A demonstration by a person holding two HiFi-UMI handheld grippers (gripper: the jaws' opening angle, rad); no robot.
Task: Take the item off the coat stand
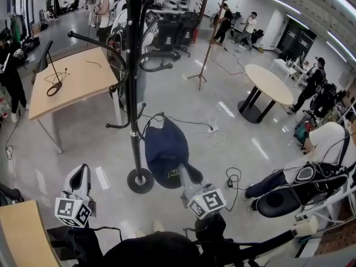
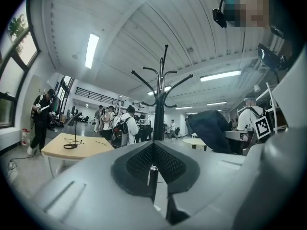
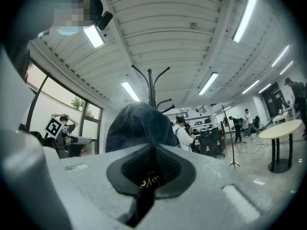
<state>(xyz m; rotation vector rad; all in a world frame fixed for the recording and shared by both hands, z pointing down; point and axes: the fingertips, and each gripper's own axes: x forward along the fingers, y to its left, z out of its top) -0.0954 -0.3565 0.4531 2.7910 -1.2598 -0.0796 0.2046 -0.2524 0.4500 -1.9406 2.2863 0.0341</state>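
Right gripper point(image 3: 151, 169) clenched on a dark navy fabric cap point(image 1: 164, 149) with gold lettering.
Cap held just beside the pole of the tall black metal coat stand point(image 1: 133, 93). Left gripper point(image 2: 153, 164) pinched shut, empty, facing the stand.

The coat stand point(image 1: 133, 93) is the main obstacle: its curved black hooks point(image 1: 94, 39) jut out all round the pole. A wooden table point(image 1: 78, 79) crowds its left side. A dark cap point(image 1: 165, 149) fills the space just right of the pole; beyond the cap, open floor point(image 1: 233, 149) with loose cables point(image 1: 214, 131) runs to a round table point(image 1: 270, 82)
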